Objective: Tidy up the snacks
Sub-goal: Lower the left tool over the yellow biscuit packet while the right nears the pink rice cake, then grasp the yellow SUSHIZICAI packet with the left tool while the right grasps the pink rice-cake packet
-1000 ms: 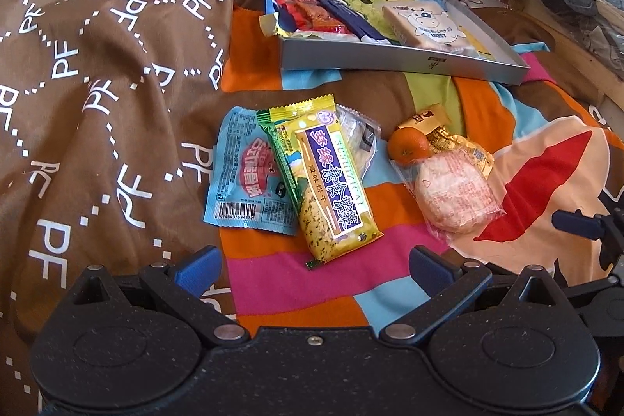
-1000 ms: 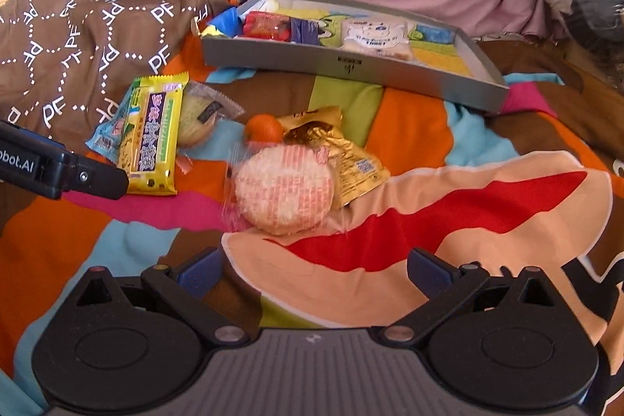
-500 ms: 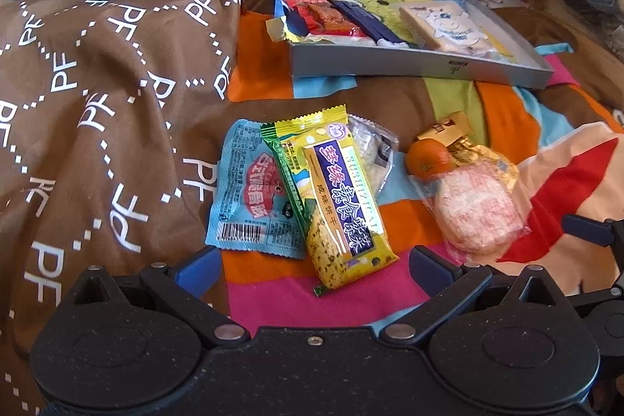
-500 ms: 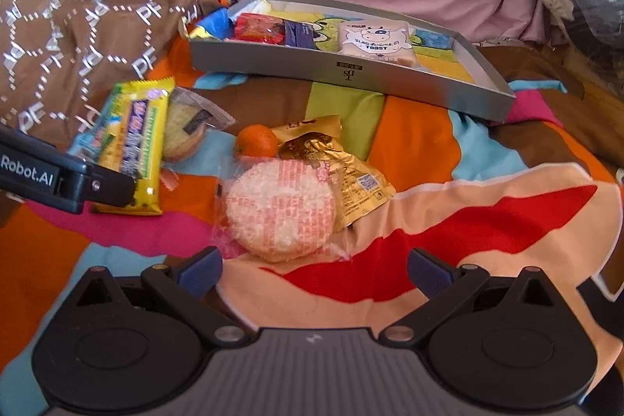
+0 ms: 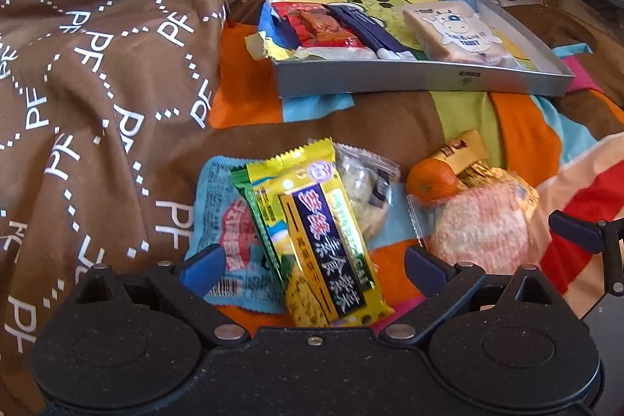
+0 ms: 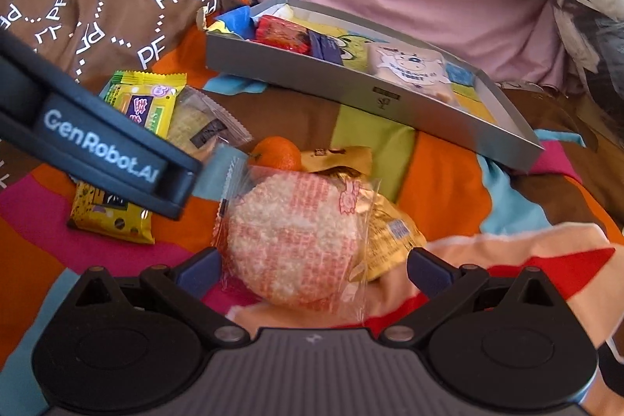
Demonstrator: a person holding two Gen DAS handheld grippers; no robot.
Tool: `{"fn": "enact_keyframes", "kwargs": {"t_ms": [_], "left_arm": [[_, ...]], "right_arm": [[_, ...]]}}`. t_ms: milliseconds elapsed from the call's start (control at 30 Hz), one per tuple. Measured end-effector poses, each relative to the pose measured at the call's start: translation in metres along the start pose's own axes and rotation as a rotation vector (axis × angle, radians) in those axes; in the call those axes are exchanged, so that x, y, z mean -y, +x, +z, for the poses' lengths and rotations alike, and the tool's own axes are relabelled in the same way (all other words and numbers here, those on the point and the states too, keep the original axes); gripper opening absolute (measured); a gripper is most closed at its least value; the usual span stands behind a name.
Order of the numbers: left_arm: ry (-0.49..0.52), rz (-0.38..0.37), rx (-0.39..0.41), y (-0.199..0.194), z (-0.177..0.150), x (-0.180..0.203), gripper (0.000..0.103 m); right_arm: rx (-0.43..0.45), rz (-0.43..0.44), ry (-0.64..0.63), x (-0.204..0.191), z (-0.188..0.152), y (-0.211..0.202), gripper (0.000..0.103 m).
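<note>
with both jaws spread and empty, the left gripper (image 5: 312, 266) straddles the yellow bar (image 5: 325, 244) and the right gripper (image 6: 314, 266) the rice cake (image 6: 290, 236) on the bed; next, clench, lift, carry to the tray (image 5: 421, 78)

Grey shallow tray (image 5: 421, 78) sits at far end of the striped blanket, holding a red packet (image 5: 318, 26), dark blue packets (image 5: 364, 30) and a cow-print toast packet (image 5: 452, 30), all flat. Nearer, loose pile: yellow biscuit pack (image 5: 327, 244) lies across a light-blue packet (image 5: 222, 221) and a clear-wrapped cookie (image 5: 366, 193). Beside it, a mandarin (image 6: 275, 153) touches a gold packet (image 6: 384, 229), under a wrapped round rice cracker (image 6: 292, 236).
</note>
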State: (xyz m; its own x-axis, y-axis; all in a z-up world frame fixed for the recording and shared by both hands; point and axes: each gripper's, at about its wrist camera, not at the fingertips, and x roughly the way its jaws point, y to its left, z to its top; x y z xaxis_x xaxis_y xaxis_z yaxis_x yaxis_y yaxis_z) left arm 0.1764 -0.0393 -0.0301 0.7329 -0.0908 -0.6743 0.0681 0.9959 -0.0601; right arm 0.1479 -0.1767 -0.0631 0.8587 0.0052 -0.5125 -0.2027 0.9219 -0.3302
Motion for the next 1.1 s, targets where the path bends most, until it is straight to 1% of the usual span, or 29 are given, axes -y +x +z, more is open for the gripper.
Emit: {"fn": "enact_keyframes", "kwargs": {"t_ms": [200, 233, 367, 433, 533, 633, 700, 733, 767, 800, 967, 1000, 1100], "left_arm": [[-0.028, 0.035, 0.023, 0.007, 0.006, -0.005, 0.091], [-0.027, 0.038, 0.031, 0.007, 0.007, -0.006, 0.089], [-0.017, 0.039, 0.053, 0.008, 0.010, -0.008, 0.086], [-0.011, 0.041, 0.058, 0.007, 0.009, -0.007, 0.084], [-0.002, 0.041, 0.061, 0.007, 0.007, -0.007, 0.083], [0.003, 0.046, 0.062, 0.006, 0.007, -0.006, 0.082], [0.005, 0.047, 0.062, 0.006, 0.008, -0.006, 0.081], [0.006, 0.047, 0.062, 0.006, 0.007, -0.005, 0.080], [0.006, 0.046, 0.063, 0.005, 0.007, -0.005, 0.080], [0.006, 0.046, 0.063, 0.005, 0.007, -0.006, 0.079], [0.001, 0.041, 0.064, 0.002, 0.007, -0.008, 0.075], [0.001, 0.040, 0.066, 0.002, 0.007, -0.008, 0.073], [0.007, 0.037, 0.074, 0.000, 0.005, -0.009, 0.068]], "right_arm": [[0.012, 0.014, -0.002, -0.005, 0.003, 0.008, 0.103], [0.014, 0.014, -0.003, -0.006, 0.003, 0.009, 0.103], [0.032, 0.001, -0.014, -0.010, 0.003, 0.009, 0.103], [0.045, -0.008, -0.025, -0.013, 0.001, 0.008, 0.102], [0.065, -0.013, -0.046, -0.018, -0.001, 0.004, 0.097], [0.090, -0.014, -0.077, -0.025, -0.003, 0.000, 0.089], [0.105, -0.006, -0.101, -0.029, -0.004, -0.003, 0.077], [0.111, 0.002, -0.111, -0.031, -0.004, -0.004, 0.074], [0.116, 0.010, -0.118, -0.032, -0.004, -0.004, 0.067], [0.118, 0.016, -0.123, -0.033, -0.004, -0.005, 0.064], [0.123, 0.033, -0.104, -0.031, -0.005, -0.007, 0.058], [0.124, 0.034, -0.097, -0.029, -0.005, -0.008, 0.055], [0.131, 0.033, -0.073, -0.023, -0.005, -0.009, 0.052]]}}
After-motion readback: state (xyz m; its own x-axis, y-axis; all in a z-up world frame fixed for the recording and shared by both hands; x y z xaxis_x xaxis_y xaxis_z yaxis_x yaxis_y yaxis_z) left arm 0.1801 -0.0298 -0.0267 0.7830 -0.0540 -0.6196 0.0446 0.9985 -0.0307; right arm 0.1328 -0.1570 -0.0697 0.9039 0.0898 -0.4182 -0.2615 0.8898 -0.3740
